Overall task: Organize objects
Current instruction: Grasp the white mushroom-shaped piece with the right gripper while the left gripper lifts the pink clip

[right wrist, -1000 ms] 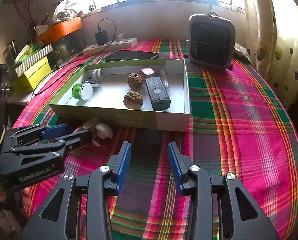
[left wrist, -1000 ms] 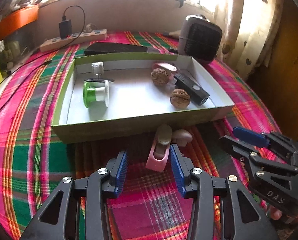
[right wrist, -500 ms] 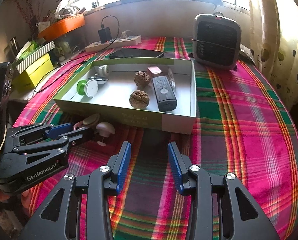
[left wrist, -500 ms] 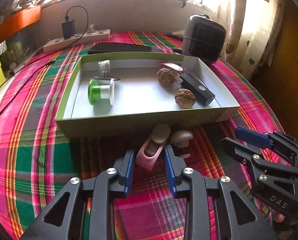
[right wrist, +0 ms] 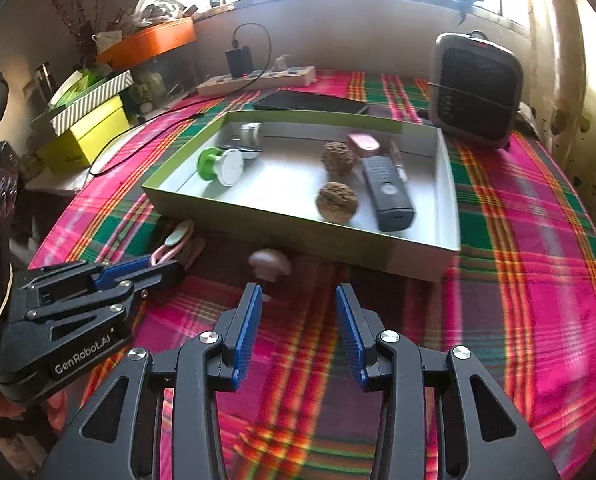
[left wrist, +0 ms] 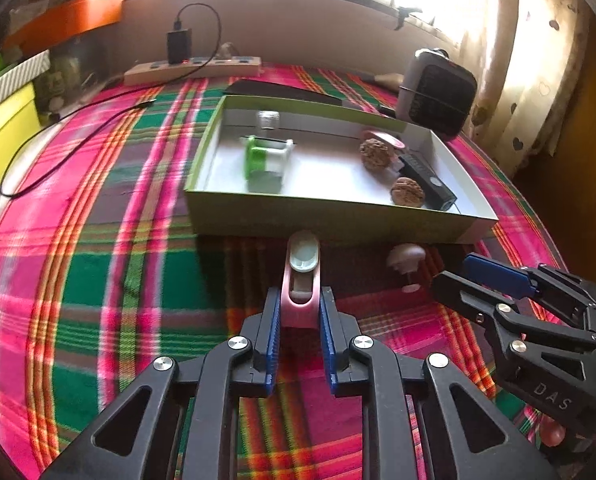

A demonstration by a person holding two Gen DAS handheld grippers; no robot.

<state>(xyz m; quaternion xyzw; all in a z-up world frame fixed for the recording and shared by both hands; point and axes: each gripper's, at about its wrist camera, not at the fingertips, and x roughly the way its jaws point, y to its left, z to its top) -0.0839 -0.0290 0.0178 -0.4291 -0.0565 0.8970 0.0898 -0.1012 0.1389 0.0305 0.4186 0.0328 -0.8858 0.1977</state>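
Left tongs (left wrist: 298,312) clamped on pink clip (left wrist: 301,294), pointing at 12 o'clock toward near wall of green box (left wrist: 330,218). At 2 o'clock from clip, small mushroom-shaped knob (left wrist: 405,258) lying on plaid bench (left wrist: 98,280) (image blurred). Right tongs (right wrist: 298,312) apart, gripping nothing, knob just ahead at 11 o'clock.

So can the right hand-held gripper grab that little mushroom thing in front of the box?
Probably yes. The right hand-held gripper is open and the mushroom-shaped piece sits just ahead on bare cloth, slightly toward its left finger, with nothing between them.
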